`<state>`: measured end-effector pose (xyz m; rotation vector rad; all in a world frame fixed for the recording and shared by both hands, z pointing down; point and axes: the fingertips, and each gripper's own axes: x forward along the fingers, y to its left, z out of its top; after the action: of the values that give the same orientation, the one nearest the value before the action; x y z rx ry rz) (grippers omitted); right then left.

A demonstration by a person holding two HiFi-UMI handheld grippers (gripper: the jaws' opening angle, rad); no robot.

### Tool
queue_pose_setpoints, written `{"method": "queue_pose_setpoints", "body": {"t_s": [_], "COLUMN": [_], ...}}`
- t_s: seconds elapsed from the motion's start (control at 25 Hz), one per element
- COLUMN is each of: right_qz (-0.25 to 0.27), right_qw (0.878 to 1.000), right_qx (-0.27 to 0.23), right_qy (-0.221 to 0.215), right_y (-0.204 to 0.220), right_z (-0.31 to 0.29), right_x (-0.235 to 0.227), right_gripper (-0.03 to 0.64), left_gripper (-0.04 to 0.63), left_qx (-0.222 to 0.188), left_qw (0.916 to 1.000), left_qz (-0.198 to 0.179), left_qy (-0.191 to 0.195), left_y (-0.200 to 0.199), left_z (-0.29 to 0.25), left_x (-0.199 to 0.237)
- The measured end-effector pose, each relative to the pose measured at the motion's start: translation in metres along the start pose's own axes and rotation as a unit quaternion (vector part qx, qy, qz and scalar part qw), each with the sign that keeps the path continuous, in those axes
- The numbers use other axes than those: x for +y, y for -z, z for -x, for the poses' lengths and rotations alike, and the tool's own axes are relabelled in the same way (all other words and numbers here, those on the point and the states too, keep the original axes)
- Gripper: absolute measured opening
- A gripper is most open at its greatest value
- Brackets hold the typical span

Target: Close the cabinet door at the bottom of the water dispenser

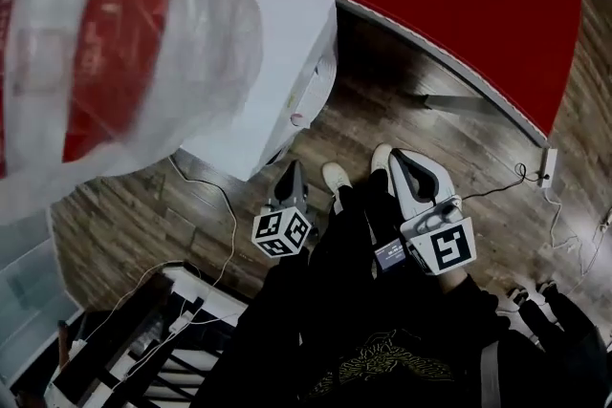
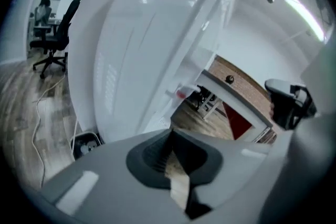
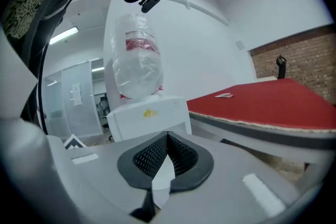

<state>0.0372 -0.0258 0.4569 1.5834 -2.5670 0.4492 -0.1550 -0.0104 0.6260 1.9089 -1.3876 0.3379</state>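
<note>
The white water dispenser [image 1: 273,76] stands at the upper left of the head view. Its bottle, wrapped in a clear bag [image 1: 115,43] with a red label, is on top. I cannot make out the cabinet door from here. My left gripper [image 1: 294,165] hangs shut and empty just off the dispenser's front corner. My right gripper [image 1: 394,153] is beside it over my shoes, also shut on nothing. The left gripper view has the jaw tips [image 2: 170,131] together before the dispenser's white body [image 2: 131,60] and red tap [image 2: 181,94]. The right gripper [image 3: 168,135] points at the dispenser [image 3: 149,115].
A curved red-topped table [image 1: 430,5] fills the upper right, white-edged. White cables [image 1: 225,215] and a power strip [image 1: 547,165] lie on the wood floor. A black-and-white rack [image 1: 143,330] sits at the lower left. An office chair [image 2: 55,34] stands farther off.
</note>
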Motion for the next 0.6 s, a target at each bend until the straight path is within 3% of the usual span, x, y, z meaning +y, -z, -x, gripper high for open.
{"method": "queue_pose_setpoints", "body": {"t_s": [0.12,0.28,0.52,0.6], "right_qz": [0.018,0.025,0.034,0.041], "right_qw": [1.000,0.998,0.996,0.995], "right_qx": [0.002,-0.047,-0.060,-0.072], "right_qy": [-0.001,-0.019,-0.050,-0.059], "right_y": [-0.033,-0.090,-0.144,-0.164], "right_z": [-0.002,-0.006,0.010,0.016], "right_x": [0.008,0.020,0.060,0.067], "right_gripper": [-0.002,-0.002,-0.002,-0.002], "left_gripper": [0.006,0.006,0.006,0.006], "left_qx": [-0.054,-0.132,-0.193,-0.221], "left_qw": [0.9981,0.9901,0.9792,0.9724], "left_qz": [-0.030,-0.048,-0.050,-0.067], "left_qy": [-0.009,0.000,-0.035,-0.034], "left_y": [-0.051,-0.120,-0.171,-0.192], "left_z": [0.037,0.075,0.159,0.177], "left_x": [-0.021,-0.053,-0.088,-0.103]}}
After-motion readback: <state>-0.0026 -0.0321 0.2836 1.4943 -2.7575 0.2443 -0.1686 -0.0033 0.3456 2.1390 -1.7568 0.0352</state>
